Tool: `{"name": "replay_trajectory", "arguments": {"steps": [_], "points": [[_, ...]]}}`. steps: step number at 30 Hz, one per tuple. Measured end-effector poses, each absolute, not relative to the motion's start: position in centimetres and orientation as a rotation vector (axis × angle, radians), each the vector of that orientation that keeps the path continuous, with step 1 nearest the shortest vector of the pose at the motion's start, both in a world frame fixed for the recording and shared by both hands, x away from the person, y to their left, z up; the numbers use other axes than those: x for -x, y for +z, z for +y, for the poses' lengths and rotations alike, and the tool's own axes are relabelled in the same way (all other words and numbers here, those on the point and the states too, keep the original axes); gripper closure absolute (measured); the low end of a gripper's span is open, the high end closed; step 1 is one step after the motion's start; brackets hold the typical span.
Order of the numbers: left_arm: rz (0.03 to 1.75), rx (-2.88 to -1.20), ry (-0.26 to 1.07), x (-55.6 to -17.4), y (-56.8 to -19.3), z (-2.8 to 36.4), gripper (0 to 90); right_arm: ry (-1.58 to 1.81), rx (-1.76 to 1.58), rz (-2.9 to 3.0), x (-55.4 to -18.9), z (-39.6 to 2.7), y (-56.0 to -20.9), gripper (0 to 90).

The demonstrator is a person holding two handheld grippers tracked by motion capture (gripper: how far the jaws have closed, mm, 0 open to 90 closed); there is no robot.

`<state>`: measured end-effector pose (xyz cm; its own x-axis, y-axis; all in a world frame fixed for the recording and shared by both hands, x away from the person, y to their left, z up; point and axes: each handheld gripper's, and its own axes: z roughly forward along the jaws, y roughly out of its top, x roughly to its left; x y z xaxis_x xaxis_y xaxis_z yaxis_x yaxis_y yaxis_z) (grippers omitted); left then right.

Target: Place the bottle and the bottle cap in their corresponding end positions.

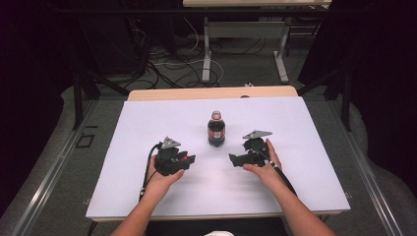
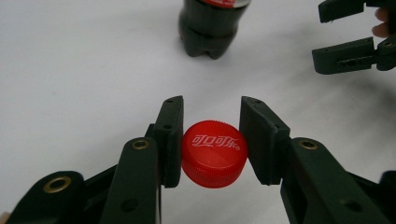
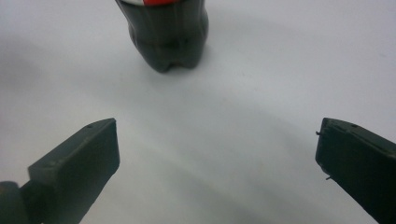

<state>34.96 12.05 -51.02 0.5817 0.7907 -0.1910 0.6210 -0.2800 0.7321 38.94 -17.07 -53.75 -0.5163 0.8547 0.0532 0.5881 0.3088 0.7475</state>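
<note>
Cap [image 2: 214,153] sits clenched in our left gripper [image 2: 210,140] at lower centre, the bottle [image 1: 216,129] stands mid-frame, seemingly uncapped, and our right gripper [image 3: 217,154] hangs released, so we should set the cap down gently, level on the table [image 1: 147,196].

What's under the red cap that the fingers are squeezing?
Under the red cap, held by the left gripper, only the white table cover shows around it. The spot straight beneath it is hidden.
</note>
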Motion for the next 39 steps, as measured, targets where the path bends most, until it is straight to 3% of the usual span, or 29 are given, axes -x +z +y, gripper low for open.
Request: {"name": "replay_trajectory", "arguments": {"steps": [19,32,39], "points": [[1.009,-2.081,0.163,-35.0,-54.2,4.7,61.4,0.98,-1.351,2.256,-36.7,-19.7,-54.3,0.0],[0.985,-2.108,0.172,-35.2,-55.6,3.6,60.9,1.01,-1.371,2.218,-36.5,-20.5,-53.9,0.0],[1.004,-2.096,0.157,-35.3,-55.6,3.7,53.0,1.022,-1.374,2.207,-36.5,-20.6,-53.7,0.0]]}}
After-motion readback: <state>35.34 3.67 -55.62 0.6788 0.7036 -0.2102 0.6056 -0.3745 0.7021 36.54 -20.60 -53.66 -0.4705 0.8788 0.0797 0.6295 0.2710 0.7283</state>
